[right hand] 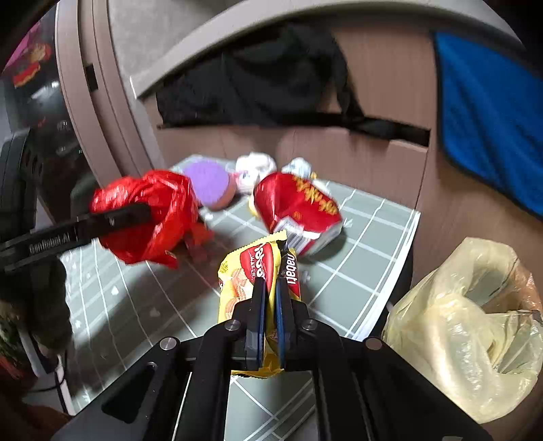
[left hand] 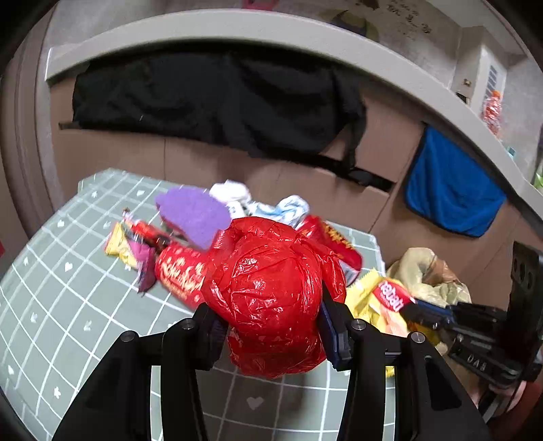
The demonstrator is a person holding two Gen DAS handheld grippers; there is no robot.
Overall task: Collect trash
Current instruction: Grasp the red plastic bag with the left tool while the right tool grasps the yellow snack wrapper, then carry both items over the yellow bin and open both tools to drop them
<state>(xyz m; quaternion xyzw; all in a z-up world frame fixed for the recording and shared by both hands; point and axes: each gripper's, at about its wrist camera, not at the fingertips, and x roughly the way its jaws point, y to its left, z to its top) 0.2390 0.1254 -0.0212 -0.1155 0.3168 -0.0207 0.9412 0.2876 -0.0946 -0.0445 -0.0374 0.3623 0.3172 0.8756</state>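
The left gripper (left hand: pixel 271 325) clamps a crumpled red plastic bag (left hand: pixel 271 291) above the green grid mat (left hand: pixel 68 298). Only the right wrist view shows the right gripper (right hand: pixel 270 305) pinched tight on a yellow wafer wrapper (right hand: pixel 251 271), beside a yellowish trash bag (right hand: pixel 468 325). Behind hang black cloth (left hand: pixel 217 98) and a blue towel (left hand: pixel 451 190).

Soft indoor light is coming from above, fairly even. Glare is glinting off the red plastic bag (left hand: pixel 271 291). Fisheye is bending the shelf edge (left hand: pixel 237 30) and darkening corners. Motion blur is smearing the wrappers (left hand: pixel 135 244) behind; gripper arms are staying sharp.
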